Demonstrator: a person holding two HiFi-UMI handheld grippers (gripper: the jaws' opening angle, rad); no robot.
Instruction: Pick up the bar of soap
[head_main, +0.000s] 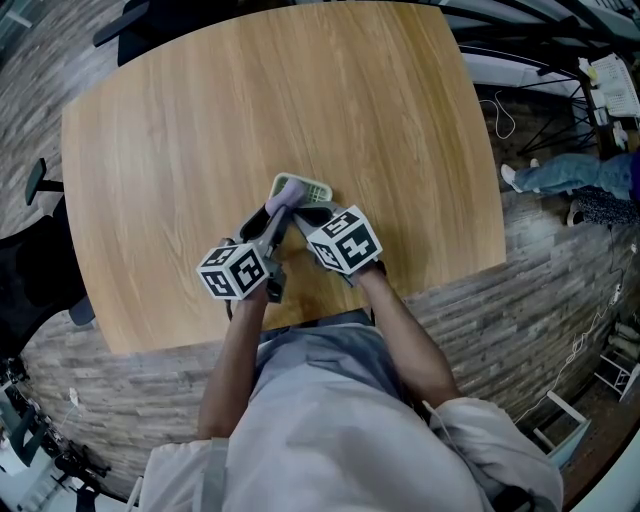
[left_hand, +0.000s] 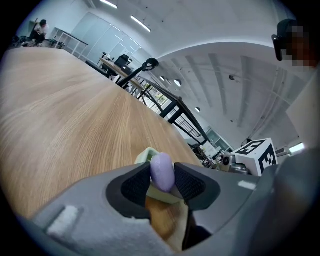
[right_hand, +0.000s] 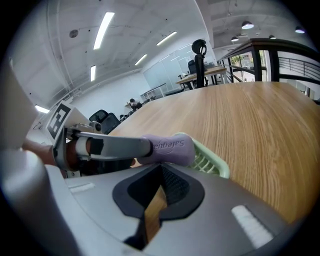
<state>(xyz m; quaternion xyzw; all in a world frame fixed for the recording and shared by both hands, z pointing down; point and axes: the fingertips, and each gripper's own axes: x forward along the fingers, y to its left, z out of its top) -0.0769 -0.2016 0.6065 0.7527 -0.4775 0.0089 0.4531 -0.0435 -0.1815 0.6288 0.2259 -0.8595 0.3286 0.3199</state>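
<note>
A lilac bar of soap (head_main: 290, 187) stands on edge over a pale green slatted soap dish (head_main: 316, 188) near the front of the round wooden table (head_main: 200, 110). My left gripper (head_main: 284, 205) is shut on the soap. In the left gripper view the soap (left_hand: 162, 171) sits between both dark pads, with the dish (left_hand: 144, 156) behind it. In the right gripper view the soap (right_hand: 167, 146) shows printed lettering, and a left finger (right_hand: 112, 147) lies along it above the dish (right_hand: 212, 162). My right gripper (head_main: 312, 214) is just right of it, shut and empty (right_hand: 160, 184).
Both grippers' marker cubes (head_main: 235, 270) (head_main: 345, 238) hang over the table's near edge. A black chair (head_main: 35, 260) stands at the left. At the right, a person's legs (head_main: 570, 172) and cables (head_main: 505, 115) lie on the floor beyond the table.
</note>
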